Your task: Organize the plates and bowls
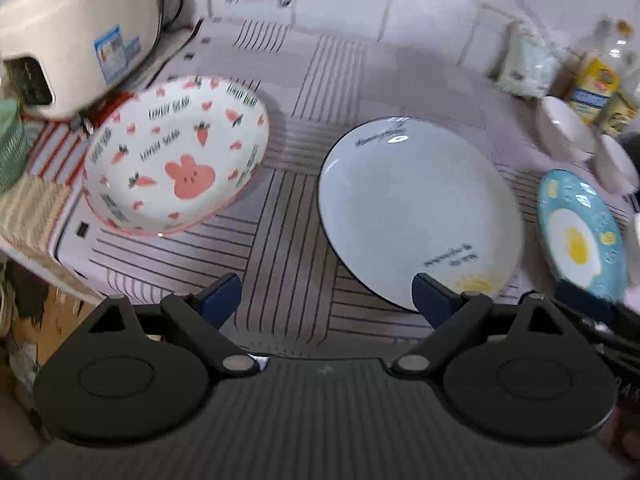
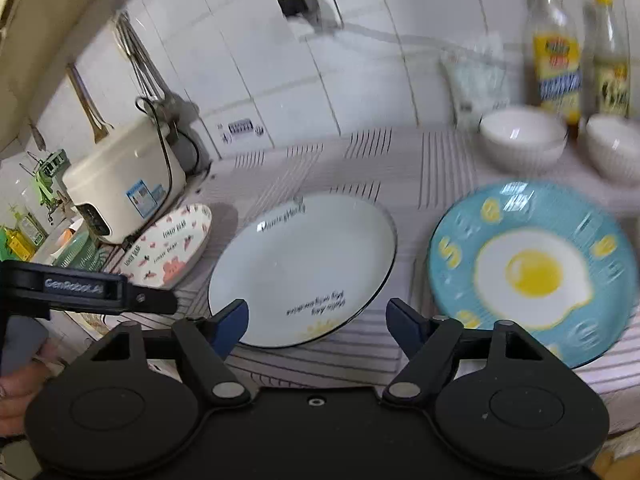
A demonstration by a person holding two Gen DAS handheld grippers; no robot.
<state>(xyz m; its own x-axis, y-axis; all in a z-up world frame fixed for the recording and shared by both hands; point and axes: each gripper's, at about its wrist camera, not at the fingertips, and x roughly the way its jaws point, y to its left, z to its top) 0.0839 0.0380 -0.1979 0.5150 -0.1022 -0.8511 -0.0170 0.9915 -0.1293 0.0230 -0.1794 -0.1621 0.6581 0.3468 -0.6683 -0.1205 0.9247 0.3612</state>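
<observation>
Three plates lie on a striped cloth (image 1: pixel 288 248). A white plate with pink rabbit and carrots (image 1: pixel 176 156) is at the left, also in the right wrist view (image 2: pixel 168 246). A plain white plate with a dark rim (image 1: pixel 416 208) is in the middle (image 2: pixel 304 268). A blue plate with a fried egg print (image 1: pixel 580 232) is at the right (image 2: pixel 532 268). Two white bowls (image 2: pixel 522 138) (image 2: pixel 616 146) stand behind it. My left gripper (image 1: pixel 326 300) is open and empty, near the white plate's front edge. My right gripper (image 2: pixel 318 322) is open and empty, between the white and blue plates.
A white rice cooker (image 1: pixel 76 28) with a cord stands at the back left (image 2: pixel 124 184). Two bottles (image 2: pixel 554 48) (image 2: pixel 610 60) and a bag (image 2: pixel 480 76) stand at the back right by the tiled wall. The counter edge drops off at the left (image 1: pixel 36 264).
</observation>
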